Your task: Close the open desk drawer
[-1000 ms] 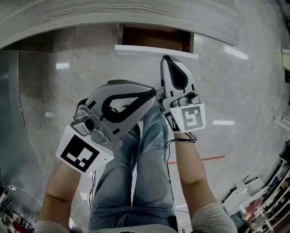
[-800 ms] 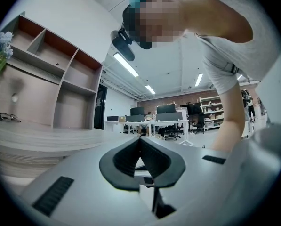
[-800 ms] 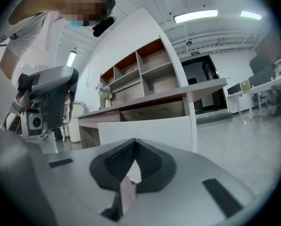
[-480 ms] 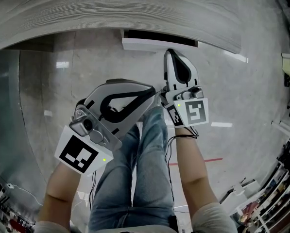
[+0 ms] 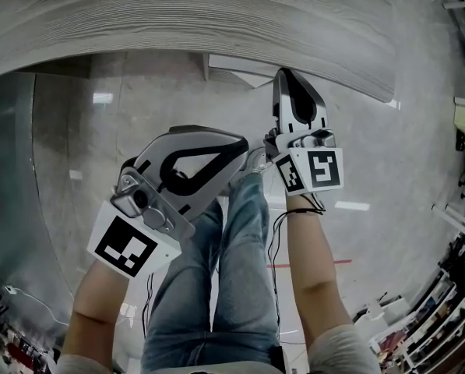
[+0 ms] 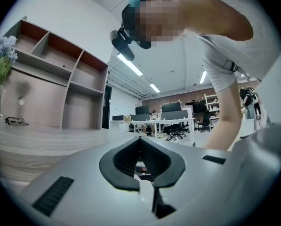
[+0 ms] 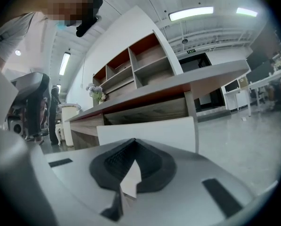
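The desk drawer shows only as a thin strip of white front [image 5: 234, 63] under the grey wooden desk top [image 5: 177, 14]; its inside is hidden. My right gripper [image 5: 283, 73] is shut, with nothing between its fingers, and its tip rests against the drawer front. In the right gripper view the white drawer front [image 7: 149, 128] fills the space just beyond the right gripper [image 7: 133, 142], below the desk top [image 7: 178, 86]. My left gripper [image 5: 244, 139] is shut and empty, held back over the person's lap and away from the drawer. In the left gripper view the left gripper [image 6: 140, 138] points across the desk surface.
The person's legs in jeans [image 5: 216, 287] lie below both grippers. Grey polished floor [image 5: 388, 154] spreads to the right. A shelf unit [image 7: 135, 65] stands on the desk, with flowers [image 7: 97, 94] on it. Glasses [image 6: 15, 121] lie on the desk top. Office desks and chairs [image 6: 178, 124] stand far off.
The right gripper has pushed forward toward the desk, and the drawer has slid in. Its brown inside, visible a second ago, is now hidden under the desk top. The left gripper stayed put.
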Demonstrator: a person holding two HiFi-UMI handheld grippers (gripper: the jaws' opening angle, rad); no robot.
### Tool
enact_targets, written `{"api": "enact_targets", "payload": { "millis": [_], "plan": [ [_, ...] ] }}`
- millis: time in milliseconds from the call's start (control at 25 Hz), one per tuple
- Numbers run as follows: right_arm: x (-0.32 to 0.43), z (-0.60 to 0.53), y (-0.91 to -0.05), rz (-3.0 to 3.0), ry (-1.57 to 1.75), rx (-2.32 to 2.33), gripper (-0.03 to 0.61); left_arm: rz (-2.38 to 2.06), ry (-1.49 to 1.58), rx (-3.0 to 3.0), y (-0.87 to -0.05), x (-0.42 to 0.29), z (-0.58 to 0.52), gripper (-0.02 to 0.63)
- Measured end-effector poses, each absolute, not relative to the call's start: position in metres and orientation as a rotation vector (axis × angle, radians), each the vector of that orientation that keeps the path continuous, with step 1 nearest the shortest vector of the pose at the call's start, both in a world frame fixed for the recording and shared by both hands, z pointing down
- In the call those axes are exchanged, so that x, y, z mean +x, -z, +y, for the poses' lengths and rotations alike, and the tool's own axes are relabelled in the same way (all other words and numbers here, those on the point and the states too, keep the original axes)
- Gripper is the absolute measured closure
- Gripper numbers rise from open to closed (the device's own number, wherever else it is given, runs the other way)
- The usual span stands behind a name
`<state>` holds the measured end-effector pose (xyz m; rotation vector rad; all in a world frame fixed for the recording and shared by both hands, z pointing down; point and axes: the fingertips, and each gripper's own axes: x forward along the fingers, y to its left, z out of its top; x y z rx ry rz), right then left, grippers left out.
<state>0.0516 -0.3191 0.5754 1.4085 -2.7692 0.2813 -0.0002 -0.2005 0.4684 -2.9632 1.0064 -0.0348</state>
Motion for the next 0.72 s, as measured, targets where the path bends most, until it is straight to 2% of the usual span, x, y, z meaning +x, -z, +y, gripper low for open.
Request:
{"api": "enact_targets", "payload": {
  "millis": [360,720],
  "plan": [
    [0.047,-0.322,-0.574,-2.788,-0.328,1.391,0.571,1.031,0.052,-2.940,-0.463,-0.001,-0.204,0.603],
    [0.042,-0.289,-0.526,-2.841,-0.319,1.311,0.571,1.047,0.061,-2.904,-0.433,0.004,-0.202,0.603]
  ]
}}
